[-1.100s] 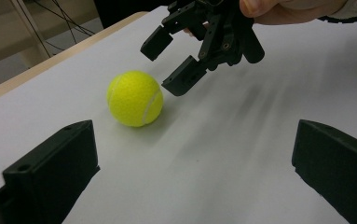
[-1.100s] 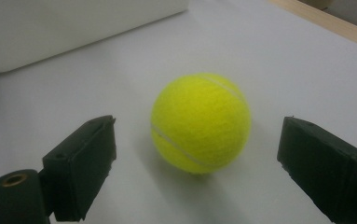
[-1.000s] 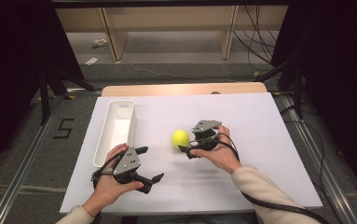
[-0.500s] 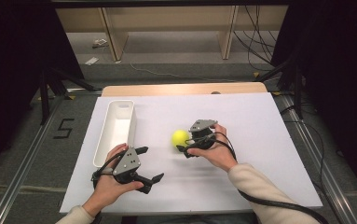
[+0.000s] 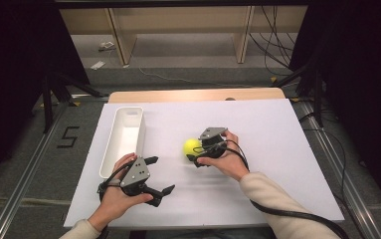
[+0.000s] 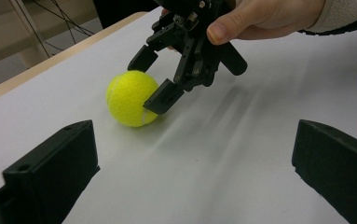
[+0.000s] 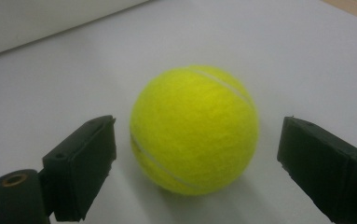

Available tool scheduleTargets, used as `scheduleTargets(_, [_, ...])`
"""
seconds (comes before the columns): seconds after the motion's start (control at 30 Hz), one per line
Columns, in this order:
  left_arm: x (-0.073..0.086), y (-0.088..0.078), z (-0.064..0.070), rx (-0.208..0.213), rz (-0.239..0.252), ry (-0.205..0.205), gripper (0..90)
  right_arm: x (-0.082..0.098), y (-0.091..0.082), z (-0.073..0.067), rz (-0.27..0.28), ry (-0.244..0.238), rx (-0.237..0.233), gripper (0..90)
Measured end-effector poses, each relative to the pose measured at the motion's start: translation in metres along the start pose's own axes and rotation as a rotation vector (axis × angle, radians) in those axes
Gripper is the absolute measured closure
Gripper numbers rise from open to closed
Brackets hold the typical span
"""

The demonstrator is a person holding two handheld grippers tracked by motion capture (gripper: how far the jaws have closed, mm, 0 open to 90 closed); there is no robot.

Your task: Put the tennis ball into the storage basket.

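two jaws of the right hand-held gripper [image 7: 197, 163] spread either side of the tennis ball [image 7: 195, 128], which sits on the tabletop [image 7: 306, 56] btwn them, not yet pinched. approach step; next: squeeze shut w/o nudging it.

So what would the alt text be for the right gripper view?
A yellow tennis ball sits on a white table, framed between the two open black jaws of the right tongs, which do not touch it. A white tray's wall runs along the top left.
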State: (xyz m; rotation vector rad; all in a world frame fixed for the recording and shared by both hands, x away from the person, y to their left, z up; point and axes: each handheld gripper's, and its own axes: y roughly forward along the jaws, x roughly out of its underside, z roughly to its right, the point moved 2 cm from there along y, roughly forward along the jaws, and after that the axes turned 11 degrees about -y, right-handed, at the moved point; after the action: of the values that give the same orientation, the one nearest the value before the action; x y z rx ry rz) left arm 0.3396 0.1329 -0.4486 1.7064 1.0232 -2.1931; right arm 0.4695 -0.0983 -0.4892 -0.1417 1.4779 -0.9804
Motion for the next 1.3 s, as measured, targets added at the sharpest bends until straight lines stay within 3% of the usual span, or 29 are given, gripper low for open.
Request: scheduleTargets(1.3, [0.0, 0.0, 0.0, 0.004, 0.001, -0.001, 0.0, -0.004, 0.021, -0.003, -0.025, -0.011, -0.009, 14.3])
